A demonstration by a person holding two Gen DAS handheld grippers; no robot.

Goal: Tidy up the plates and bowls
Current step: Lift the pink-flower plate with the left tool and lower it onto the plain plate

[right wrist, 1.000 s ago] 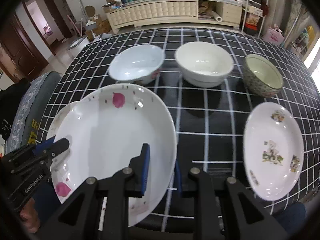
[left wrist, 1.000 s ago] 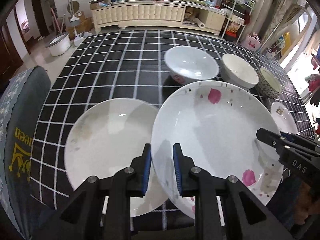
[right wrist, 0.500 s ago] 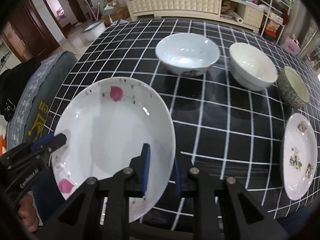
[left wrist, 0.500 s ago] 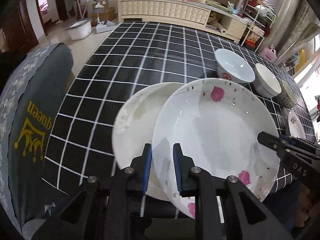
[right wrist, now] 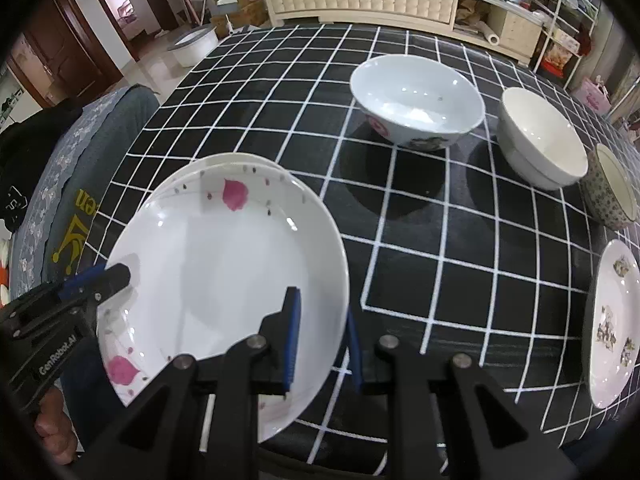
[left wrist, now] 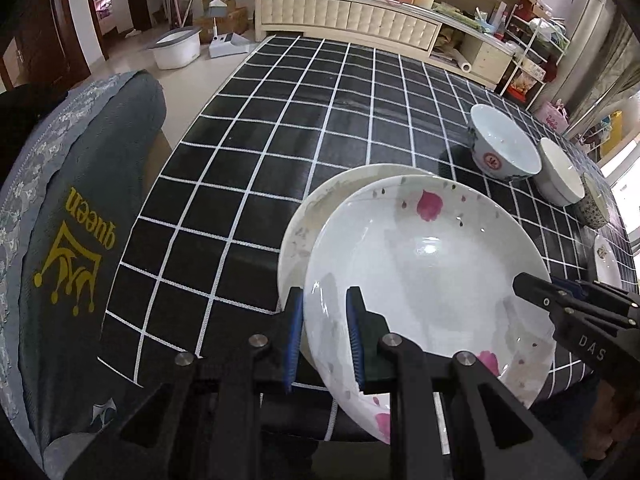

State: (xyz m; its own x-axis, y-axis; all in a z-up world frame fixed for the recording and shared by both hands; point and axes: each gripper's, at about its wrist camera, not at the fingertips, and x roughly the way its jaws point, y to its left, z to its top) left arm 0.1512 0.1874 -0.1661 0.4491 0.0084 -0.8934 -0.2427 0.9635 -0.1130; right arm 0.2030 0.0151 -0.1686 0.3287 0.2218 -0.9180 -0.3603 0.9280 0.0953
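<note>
The petal plate (left wrist: 428,276), white with pink petal marks, is held by both tools above the near edge of the worktop (left wrist: 304,120), which is covered in a black cloth with a white grid. The left tool (left wrist: 324,336) is nearly closed, its blue pads clamped on the plate's rim at about 8 o'clock in the left wrist view. The right tool (right wrist: 322,336) is likewise narrowed onto the rim, at about 4 o'clock on the plate in its own view, one pad over the plate's face and one under it. Beneath the petal plate lies a plain plate (left wrist: 316,204), its rim showing from 9 to 12 o'clock; I cannot tell whether the two touch. At 1 o'clock stand a red-stamped bowl (right wrist: 416,104), a white bowl (right wrist: 540,140) and a patterned bowl (right wrist: 612,192) in a row. A small flowered plate (right wrist: 616,320) lies at 3 o'clock.
</note>
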